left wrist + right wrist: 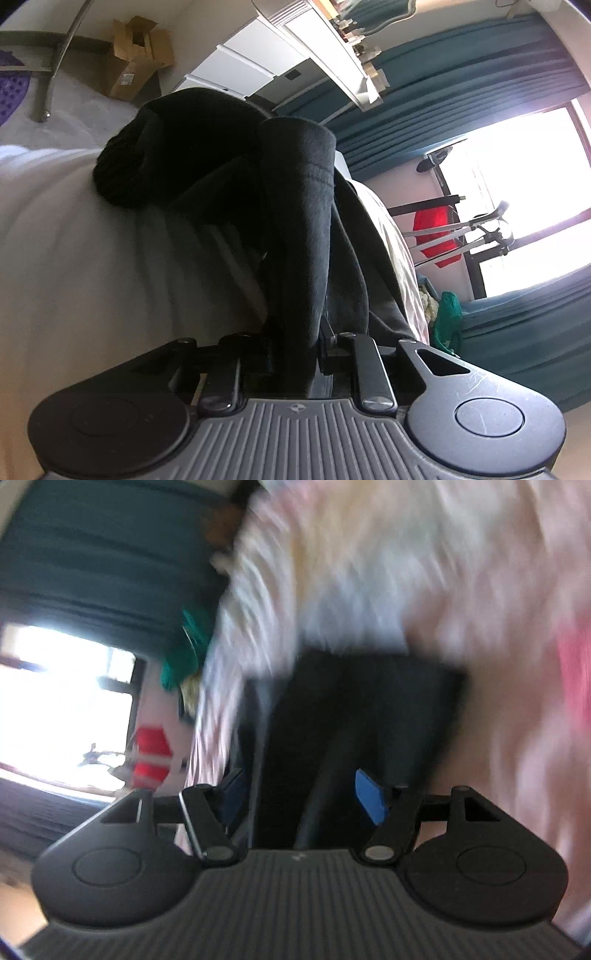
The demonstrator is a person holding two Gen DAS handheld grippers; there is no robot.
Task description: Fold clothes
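A black garment (258,192) hangs bunched in front of the left wrist camera, over a white bed (74,240). My left gripper (295,343) is shut on a thick fold of it; the fingertips are buried in the cloth. In the blurred right wrist view the same black garment (369,720) lies between the blue pads (371,797) of my right gripper (303,794). The pads stand apart with the cloth running between them, so the right gripper looks open around the fabric.
A cardboard box (136,59) and a white dresser (243,62) stand beyond the bed. Teal curtains (461,74) frame a bright window (517,177). A red item (436,232) hangs on a metal rack. The light bedding (406,572) fills the right wrist view.
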